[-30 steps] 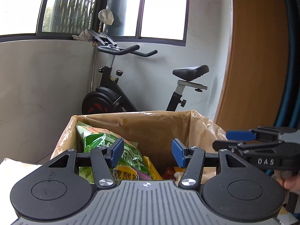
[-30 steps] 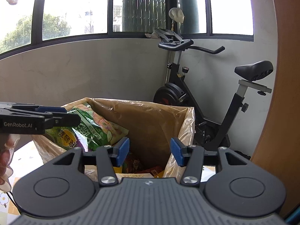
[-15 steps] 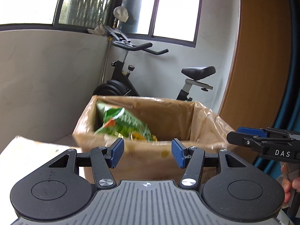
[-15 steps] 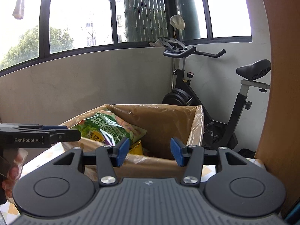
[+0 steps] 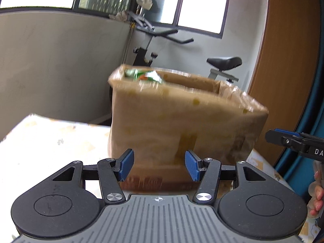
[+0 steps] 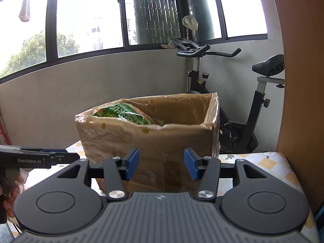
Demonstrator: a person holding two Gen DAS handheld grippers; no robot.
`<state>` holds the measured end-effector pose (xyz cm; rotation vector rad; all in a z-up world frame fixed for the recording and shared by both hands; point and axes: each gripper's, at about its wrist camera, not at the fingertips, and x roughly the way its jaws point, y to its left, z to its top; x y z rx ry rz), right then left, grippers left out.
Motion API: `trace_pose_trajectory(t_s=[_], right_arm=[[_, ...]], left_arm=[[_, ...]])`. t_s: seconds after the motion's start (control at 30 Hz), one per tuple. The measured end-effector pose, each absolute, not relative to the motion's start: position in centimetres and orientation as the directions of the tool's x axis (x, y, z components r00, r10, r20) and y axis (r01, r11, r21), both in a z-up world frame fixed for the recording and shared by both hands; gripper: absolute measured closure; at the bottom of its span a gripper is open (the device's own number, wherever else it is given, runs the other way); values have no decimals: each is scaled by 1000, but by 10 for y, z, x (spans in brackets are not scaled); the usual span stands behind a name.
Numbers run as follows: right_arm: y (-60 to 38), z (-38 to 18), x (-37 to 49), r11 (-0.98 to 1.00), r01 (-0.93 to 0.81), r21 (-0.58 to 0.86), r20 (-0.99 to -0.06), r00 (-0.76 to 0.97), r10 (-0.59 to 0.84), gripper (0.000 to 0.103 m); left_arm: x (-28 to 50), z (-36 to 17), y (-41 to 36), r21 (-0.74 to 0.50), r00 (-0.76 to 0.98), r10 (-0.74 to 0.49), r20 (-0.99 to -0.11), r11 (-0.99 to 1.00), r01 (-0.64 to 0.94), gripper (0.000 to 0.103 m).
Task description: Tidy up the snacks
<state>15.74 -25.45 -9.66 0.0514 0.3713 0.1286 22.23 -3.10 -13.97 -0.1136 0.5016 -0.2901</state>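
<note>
Clearly both tools hang free in front of the cardboard box [image 6: 149, 141], which stands in the middle of each frame on a table with a yellow-patterned cloth [image 6: 265, 164]. The left gripper [image 5: 159, 165] has its blue pads spread wide with nothing between them; the box front fills the gap behind them, blurred in this view. The right gripper [image 6: 161, 163] is likewise spread wide and holds nothing. A plastic liner is folded over the box rim, and a green snack bag [image 6: 123, 114] lies inside at the upper left of the opening, its top just above the rim. In the left wrist view the same bag [image 5: 144, 76] shows only as a green smear at the box's far left corner. An exercise bike [image 6: 232, 101] stands behind the box, at the right of the frame.
</note>
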Motion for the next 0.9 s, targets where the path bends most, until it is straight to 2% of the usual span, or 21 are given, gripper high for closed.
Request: trace_pose_trajectory(t_s=[0.27,0.9], right_arm=[[-262,-135,148,993,-81,85,-446,888,111,50],[-241,-220,144,987,-154,39,-633,760,144,50]], left_arm=[[218,-174,-26,-194,797,-275,-538,960,201,45],[208,-222,-24,-190,729,-249,-638,968,164,45]])
